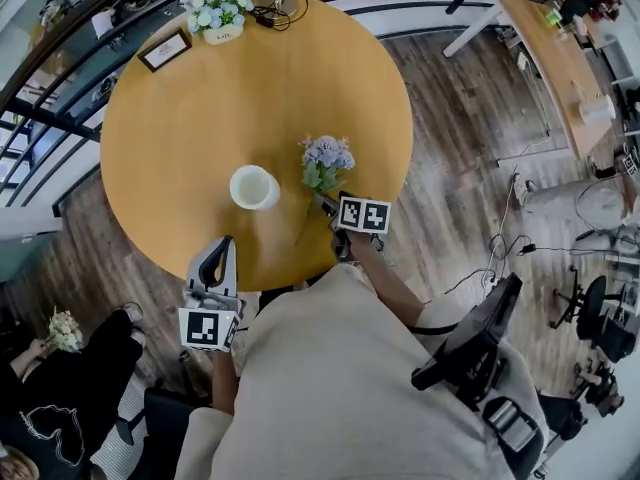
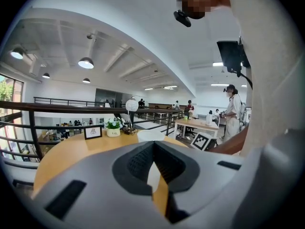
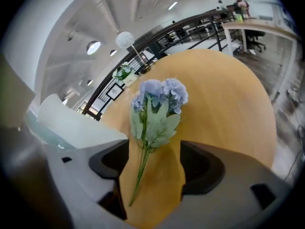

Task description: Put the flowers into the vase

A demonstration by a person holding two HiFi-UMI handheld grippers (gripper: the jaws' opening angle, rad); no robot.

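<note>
A flower (image 1: 326, 158) with pale blue blooms and green leaves lies flat on the round wooden table (image 1: 200, 108), its stem pointing towards me. The white vase (image 1: 254, 187) stands upright just left of it. My right gripper (image 1: 326, 206) is at the stem end, open. In the right gripper view the stem (image 3: 142, 163) lies between the jaws of the right gripper (image 3: 157, 160), and neither pad touches it. My left gripper (image 1: 221, 252) hovers at the near table edge, shut and empty. In the left gripper view, the left gripper (image 2: 152, 148) points at the vase (image 2: 148, 136).
At the far side of the table stand a small pot of white flowers (image 1: 217, 13), a framed picture (image 1: 164, 50) and a coil of cable (image 1: 270, 14). A dark railing (image 1: 60, 43) runs behind. A seated person at lower left holds a bouquet (image 1: 63, 329).
</note>
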